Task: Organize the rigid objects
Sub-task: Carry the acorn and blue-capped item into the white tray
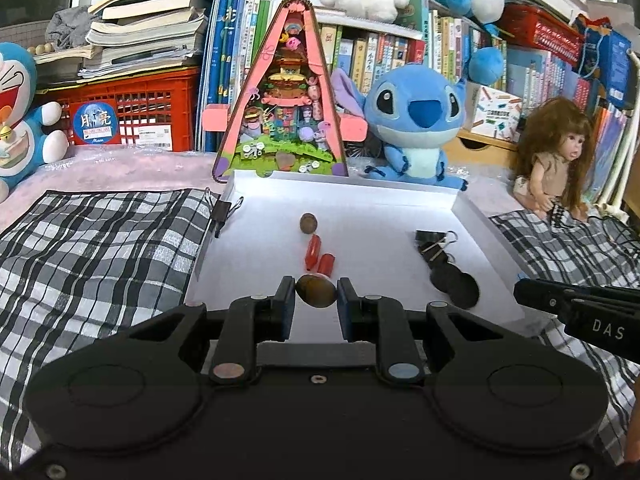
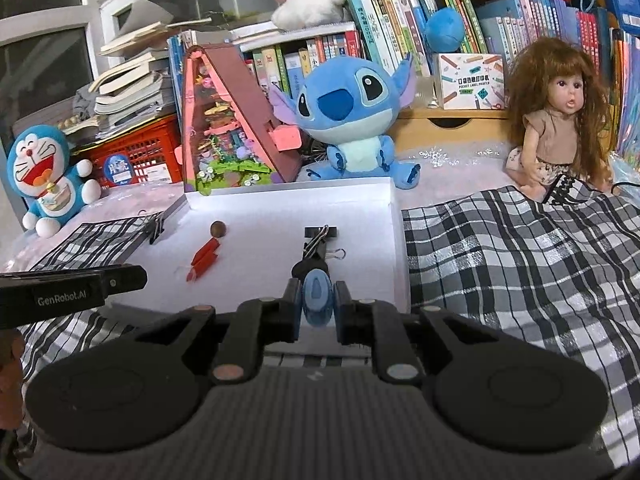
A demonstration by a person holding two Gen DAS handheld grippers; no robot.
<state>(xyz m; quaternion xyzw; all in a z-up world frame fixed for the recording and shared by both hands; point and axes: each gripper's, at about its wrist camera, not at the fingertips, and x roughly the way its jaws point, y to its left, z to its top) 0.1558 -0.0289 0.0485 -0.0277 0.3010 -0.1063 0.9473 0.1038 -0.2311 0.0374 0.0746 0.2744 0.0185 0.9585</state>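
Left gripper (image 1: 316, 294), nearest in its own view: jaws drawn in on a brown oval nut (image 1: 316, 291), one pad on each flank, nut sitting crosswise between them. Right gripper (image 2: 317, 300), same story in its view: jaws pressed onto a blue rounded clip-like piece (image 2: 316, 298), held upright between the pads. Cannot tell exactly what that blue piece is.

Both loads hang over the near edge of the white tray (image 1: 400, 208), which lies on checked cloth (image 1: 92, 248).

Judgement: each hand looks mid-carry, bringing its item to be grouped with its kind. Keep both grips firm until the piece is low over the tray floor; the nut is round and will likely roll if dropped from height. Set it down beside its match, then ease the jaws apart.

Just beyond the left gripper's tips: two red cylinders (image 1: 320, 258) lying near each other, and past them a second, smaller brown nut (image 1: 309, 223). That line seems the natural home for the held nut.

To the right on the tray: dark round discs (image 1: 456, 286), then black binder clips (image 1: 434, 246) behind them. In the right view a binder clip (image 2: 320, 240) lies straight ahead of the blue piece, close beyond the tips.

Another binder clip (image 1: 222, 212) grips the tray's left wall.
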